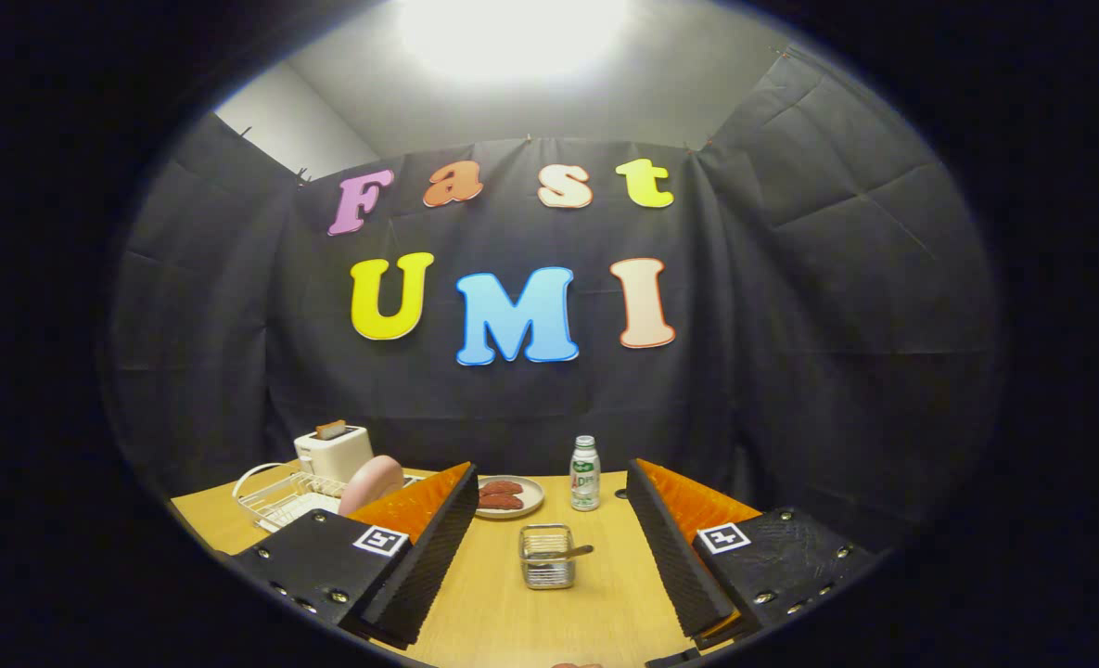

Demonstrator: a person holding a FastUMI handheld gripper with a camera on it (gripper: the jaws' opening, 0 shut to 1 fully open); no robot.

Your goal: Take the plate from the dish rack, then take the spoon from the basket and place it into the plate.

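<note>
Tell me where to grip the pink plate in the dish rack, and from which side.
Grip the pink plate's upper rim, coming from above. It stands on edge in the white dish rack, so probably only that top edge is free to pinch. The gripper has its jaws wide open, holding nothing, aimed at the spoon's basket; swing left first.
</note>
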